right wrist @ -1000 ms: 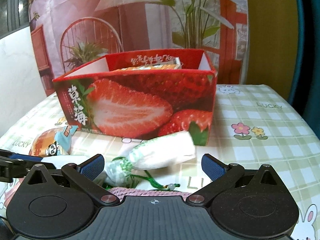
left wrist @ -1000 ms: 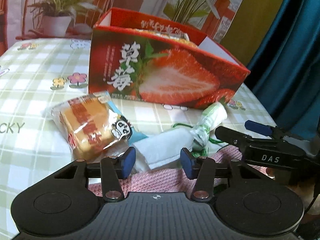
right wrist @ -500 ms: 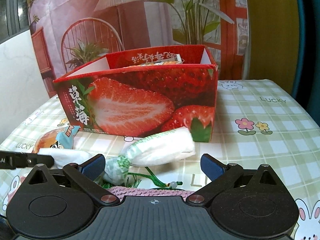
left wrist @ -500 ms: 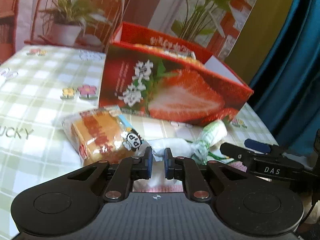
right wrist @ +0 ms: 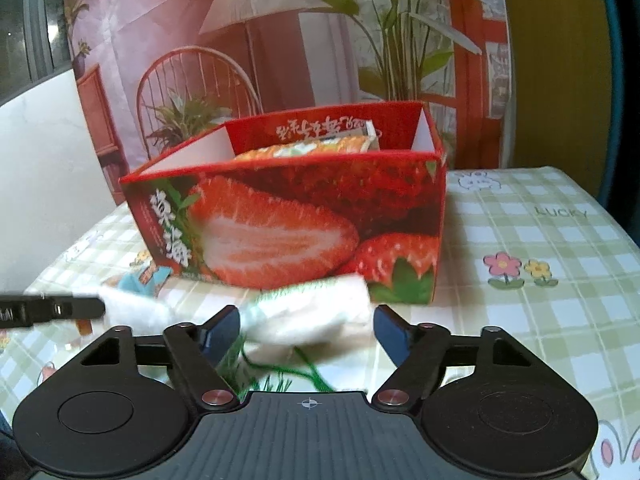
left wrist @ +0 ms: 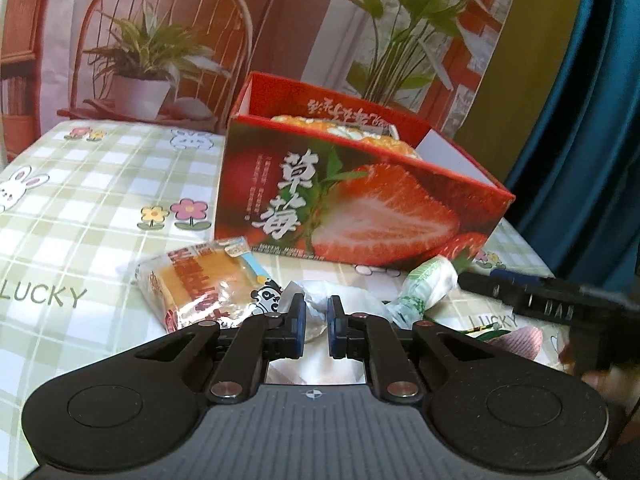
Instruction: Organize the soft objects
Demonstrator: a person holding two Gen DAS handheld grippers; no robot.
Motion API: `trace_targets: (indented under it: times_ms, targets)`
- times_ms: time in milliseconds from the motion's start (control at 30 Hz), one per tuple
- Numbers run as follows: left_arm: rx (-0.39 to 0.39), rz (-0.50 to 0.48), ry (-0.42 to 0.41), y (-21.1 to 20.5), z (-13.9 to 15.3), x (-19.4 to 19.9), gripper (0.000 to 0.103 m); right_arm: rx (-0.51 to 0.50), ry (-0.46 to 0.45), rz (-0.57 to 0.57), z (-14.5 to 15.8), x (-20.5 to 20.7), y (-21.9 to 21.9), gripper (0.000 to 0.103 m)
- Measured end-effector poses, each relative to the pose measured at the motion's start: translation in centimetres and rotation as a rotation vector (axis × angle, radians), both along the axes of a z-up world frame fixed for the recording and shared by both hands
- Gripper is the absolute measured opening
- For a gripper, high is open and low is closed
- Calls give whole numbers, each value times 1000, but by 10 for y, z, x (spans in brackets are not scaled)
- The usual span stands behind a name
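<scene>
Blue rubber pads are what I'm watching on my left gripper (left wrist: 316,322): they stand nearly together, pinched on the crumpled end of a soft white wrapped bundle (left wrist: 344,300) that lies on the desk (left wrist: 80,240) with its green-and-white checked cloth. That grip is tight and narrow, wrapper squeezed between the pads.

At ten o'clock from those pads sits a clear plastic packet holding a golden sponge cake with a cartoon panda on its blue corner (left wrist: 200,284), flat on the cloth and just beside the white bundle. At twelve o'clock, a little farther back, stands the red cardboard box printed with a cut strawberry and white characters (left wrist: 360,208), open at the top, with orange-and-white packets showing inside.

Over on my right gripper (right wrist: 308,330), the jaws are closing at this moment, about half wide. Between them lies a soft white roll with a green-patterned twisted end (right wrist: 312,308); it is blurred, and I can't tell whether the pads touch it. Green string (right wrist: 288,368) trails beneath it, toward six o'clock. The strawberry box (right wrist: 300,220) rises at twelve o'clock just behind the roll.

From the left view, the same green-ended roll (left wrist: 432,284) lies at two o'clock of my pads, and the black right gripper (left wrist: 560,308) reaches in from three o'clock, with a scrap of pink knitted fabric (left wrist: 520,338) below it on the desk.
</scene>
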State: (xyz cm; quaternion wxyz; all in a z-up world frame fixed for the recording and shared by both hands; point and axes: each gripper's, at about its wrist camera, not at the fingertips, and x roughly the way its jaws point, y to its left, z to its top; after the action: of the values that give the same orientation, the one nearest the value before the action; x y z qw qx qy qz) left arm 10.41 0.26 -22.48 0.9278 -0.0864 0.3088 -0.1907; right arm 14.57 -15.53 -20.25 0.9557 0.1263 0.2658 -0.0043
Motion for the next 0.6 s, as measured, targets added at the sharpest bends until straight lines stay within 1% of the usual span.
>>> trace_targets:
  times_ms: [267,433,533,600]
  targets:
    - [10,2,26,-1,-9,4,12,14,23,31,0,36,-20,70]
    - [16,1,37,-2,-12,7,12,68,88,33,-17,59,-29,69]
    - [16,-1,43,-2,-14,9,12,106,109,45,-24,61,-32,55]
    - [15,-1,47,-2,-15,10,12,112,106,42,-24,58,-32,50]
